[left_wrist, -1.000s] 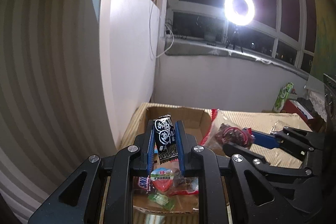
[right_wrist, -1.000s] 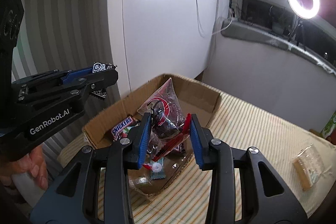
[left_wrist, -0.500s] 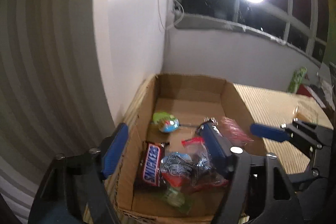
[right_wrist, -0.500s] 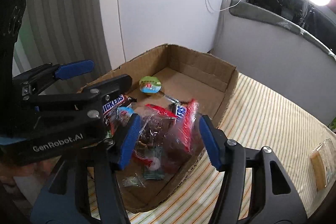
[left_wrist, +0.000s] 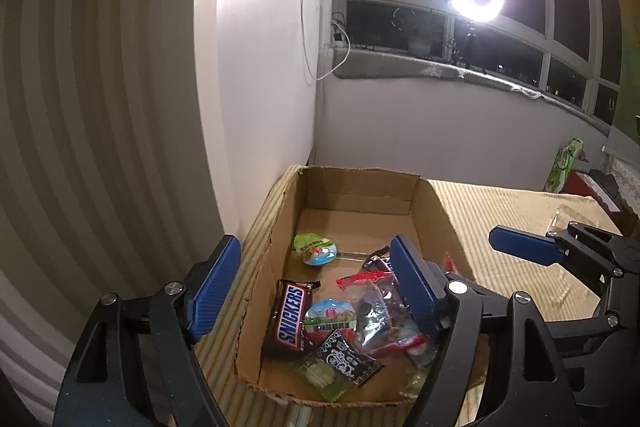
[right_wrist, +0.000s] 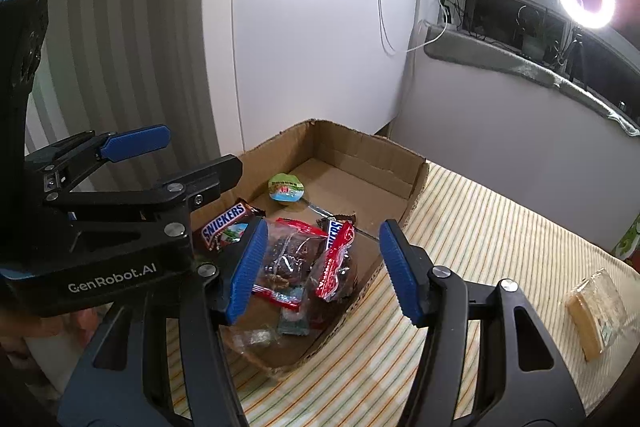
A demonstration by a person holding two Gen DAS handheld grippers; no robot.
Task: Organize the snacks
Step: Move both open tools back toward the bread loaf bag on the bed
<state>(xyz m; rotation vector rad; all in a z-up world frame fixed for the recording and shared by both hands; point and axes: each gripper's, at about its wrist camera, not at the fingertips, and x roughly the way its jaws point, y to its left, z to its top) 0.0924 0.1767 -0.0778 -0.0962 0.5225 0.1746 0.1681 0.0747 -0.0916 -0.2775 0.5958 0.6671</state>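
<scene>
Your left tongs point(left_wrist: 316, 287) hang over the near left part of the cardboard box point(left_wrist: 356, 187), jaws wide and opening at this moment, nothing pressed between the pads. Below and between them lie a Snickers bar point(left_wrist: 292, 319), a round jelly cup point(left_wrist: 330, 321) and a small black packet point(left_wrist: 348, 357); a second jelly cup point(left_wrist: 314, 249) sits further ahead on the box floor.

Your right tongs point(right_wrist: 320, 267) stand about half open over the near right corner of the same box. A clear bag of dark snacks with red edging point(right_wrist: 304, 263) lies beneath the gap, close against the left pad; it rests on the box floor and the pads do not grip it.

The box stands on a striped cloth point(right_wrist: 480, 227) over the counter. Well to the right of your right tongs, outside the box, a clear-wrapped wafer pack point(right_wrist: 592, 315) lies on the cloth.
</scene>
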